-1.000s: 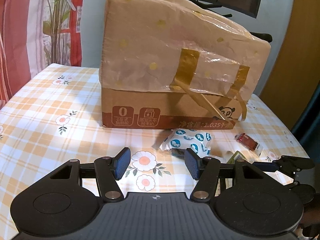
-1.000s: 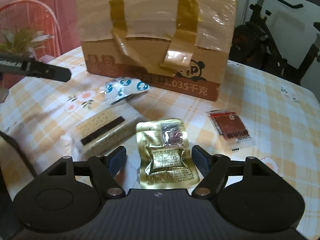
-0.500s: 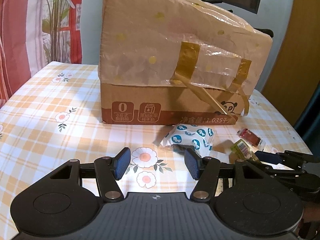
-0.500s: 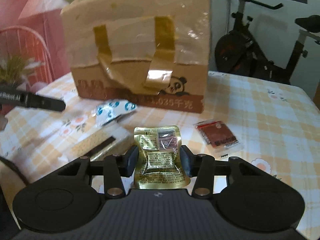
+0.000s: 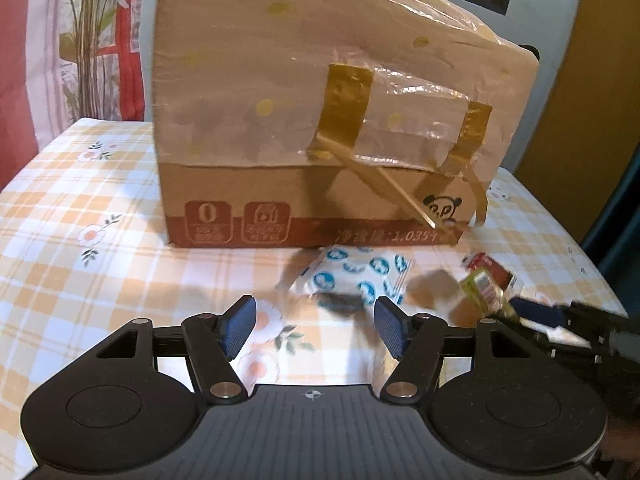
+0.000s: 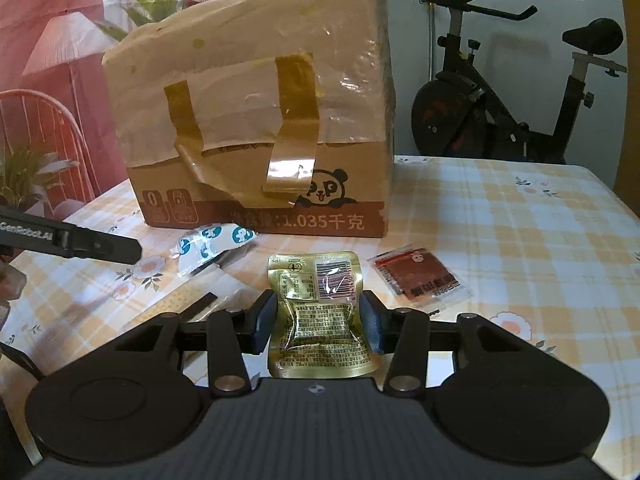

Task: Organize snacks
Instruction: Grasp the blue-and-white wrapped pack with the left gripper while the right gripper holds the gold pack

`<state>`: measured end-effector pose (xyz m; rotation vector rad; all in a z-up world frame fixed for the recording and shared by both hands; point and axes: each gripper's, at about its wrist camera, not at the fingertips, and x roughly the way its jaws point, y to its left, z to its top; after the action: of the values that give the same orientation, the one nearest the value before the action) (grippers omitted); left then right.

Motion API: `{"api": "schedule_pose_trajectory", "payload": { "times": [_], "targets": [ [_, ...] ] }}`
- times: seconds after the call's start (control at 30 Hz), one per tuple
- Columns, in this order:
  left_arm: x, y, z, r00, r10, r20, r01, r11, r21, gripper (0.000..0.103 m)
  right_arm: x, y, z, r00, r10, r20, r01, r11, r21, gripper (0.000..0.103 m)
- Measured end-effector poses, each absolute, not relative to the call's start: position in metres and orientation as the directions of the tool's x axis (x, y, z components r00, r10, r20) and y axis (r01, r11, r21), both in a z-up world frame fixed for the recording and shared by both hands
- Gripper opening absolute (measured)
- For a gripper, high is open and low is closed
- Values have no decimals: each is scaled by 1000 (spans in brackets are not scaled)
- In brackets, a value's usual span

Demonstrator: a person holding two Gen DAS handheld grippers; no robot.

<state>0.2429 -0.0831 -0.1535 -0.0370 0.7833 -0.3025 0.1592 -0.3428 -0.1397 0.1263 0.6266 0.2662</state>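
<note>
My right gripper [image 6: 318,326] is shut on a gold snack packet [image 6: 318,312] and holds it above the table; the packet also shows in the left wrist view [image 5: 482,290]. My left gripper [image 5: 314,326] is open and empty, just short of a white packet with blue circles [image 5: 352,274], also in the right wrist view [image 6: 214,242]. A red packet [image 6: 420,278] lies to the right. A long yellow packet with a dark stripe [image 6: 188,304] lies at front left. A taped cardboard box [image 6: 256,132] stands behind them.
The table has a yellow checked cloth with flowers [image 5: 80,216]. An exercise bike [image 6: 516,92] stands beyond the far right edge. A plant and red curtain [image 5: 80,40] are behind the table at left.
My right gripper closed on the gold packet and lifted it off the table. My left gripper moved a little closer to the white packet, still open.
</note>
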Motion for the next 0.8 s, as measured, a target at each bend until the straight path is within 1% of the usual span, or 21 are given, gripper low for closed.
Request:
{"api": "schedule_pose_trajectory", "payload": {
  "times": [0.1,0.33,0.47,0.63,0.8],
  "targets": [
    [258,-93,-154,661,-280,-696,245,957,-153,72,158,-343,-140,778,292,-557,-216,956,199,48],
    [292,-126,-165,641,-248,-726,237,964,-120,73,157,-347,-140,778,313,-546,-218,948,233,48],
    [306,-140,-168,641,-238,-729,242,965,-103,74,157,-349,-140,776,324,-542,-219,943,250,48],
    [314,-148,-173,637,-210,-741,239,969,-69,74,158,-350,-140,771,334,-543,-224,939,260,48],
    [316,-148,-180,625,-192,-757,231,971,-56,77,160,-350,-141,765,339,-547,-224,937,267,48]
  ]
}}
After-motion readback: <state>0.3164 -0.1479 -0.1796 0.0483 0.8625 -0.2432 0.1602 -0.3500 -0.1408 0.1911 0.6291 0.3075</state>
